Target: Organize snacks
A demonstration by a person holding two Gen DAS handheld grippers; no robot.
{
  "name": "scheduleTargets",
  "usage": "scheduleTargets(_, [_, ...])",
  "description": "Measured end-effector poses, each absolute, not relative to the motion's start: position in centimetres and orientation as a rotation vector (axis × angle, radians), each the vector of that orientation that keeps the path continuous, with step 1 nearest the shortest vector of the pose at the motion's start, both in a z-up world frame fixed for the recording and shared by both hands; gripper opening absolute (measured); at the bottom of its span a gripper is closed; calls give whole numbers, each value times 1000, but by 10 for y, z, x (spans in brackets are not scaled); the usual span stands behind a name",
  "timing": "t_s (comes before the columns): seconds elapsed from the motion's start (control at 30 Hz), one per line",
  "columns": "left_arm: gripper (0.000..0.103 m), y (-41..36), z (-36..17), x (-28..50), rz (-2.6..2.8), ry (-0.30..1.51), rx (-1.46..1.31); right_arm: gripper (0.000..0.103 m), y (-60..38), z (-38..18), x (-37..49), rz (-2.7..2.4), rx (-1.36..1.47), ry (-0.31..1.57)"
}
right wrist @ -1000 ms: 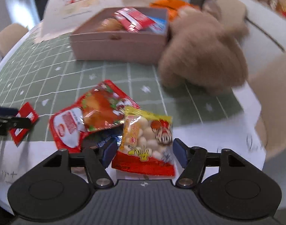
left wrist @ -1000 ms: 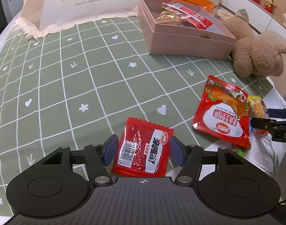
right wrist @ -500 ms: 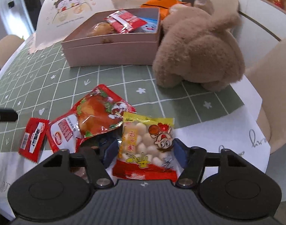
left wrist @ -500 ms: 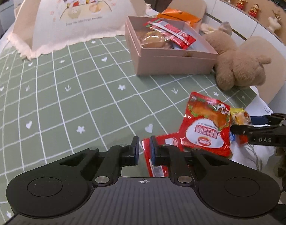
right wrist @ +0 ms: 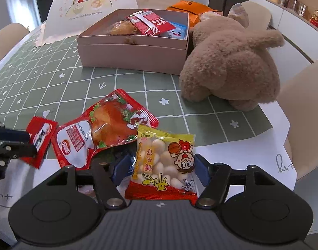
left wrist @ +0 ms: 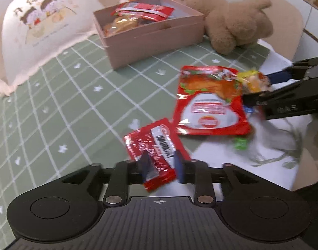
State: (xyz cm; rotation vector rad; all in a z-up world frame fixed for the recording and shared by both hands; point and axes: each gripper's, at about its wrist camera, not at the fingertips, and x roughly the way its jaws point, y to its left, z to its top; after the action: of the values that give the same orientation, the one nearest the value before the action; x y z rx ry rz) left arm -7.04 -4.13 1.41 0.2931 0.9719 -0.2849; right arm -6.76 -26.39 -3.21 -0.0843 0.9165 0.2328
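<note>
In the left wrist view, our left tongs [left wrist: 160,163] sit at lower centre with jaws that have just been opening, the small red foil sachet [left wrist: 155,149] between them; blur hides whether the pads press it. The pink cardboard box [left wrist: 150,39] stands at the upper centre of the green checked bench [left wrist: 54,104].

In the right wrist view, our right tongs [right wrist: 164,167] clamp the yellow-and-red packet of white balls [right wrist: 164,163] at lower centre, beside the large red chicken pouch [right wrist: 104,128].

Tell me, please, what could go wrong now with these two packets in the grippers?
The left gripper has just been opening around the small red packet, so the packet may slip out. The yellow packet in the right gripper overlaps the big red pouch, which lifting may drag.
</note>
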Motion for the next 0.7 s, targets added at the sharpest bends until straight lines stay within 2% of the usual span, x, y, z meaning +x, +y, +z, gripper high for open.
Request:
scheduleTargets(0.03, [53, -36, 14, -68, -262, 973, 286, 69, -263, -32, -68, 233, -86, 916])
scheduleTargets(0.1, [60, -26, 14, -62, -223, 980, 269, 71, -261, -33, -69, 236, -90, 914])
scheduleTargets(0.2, [53, -17, 20, -55, -165, 978, 236, 73, -260, -34, -67, 240, -89, 915])
scheduleTargets(0.3, [53, -21, 29, -58, -199, 947, 184, 74, -258, -35, -67, 245, -89, 915])
scheduleTargets(0.43, [53, -41, 17, -55, -231, 976, 258, 76, -257, -35, -67, 244, -84, 915])
scheduleTargets(0.57, [67, -55, 10, -59, -266, 973, 305, 77, -258, -36, -68, 248, -81, 913])
scheduleTargets(0.7, [64, -42, 13, -55, -226, 961, 235, 78, -261, -37, -69, 254, -66, 915])
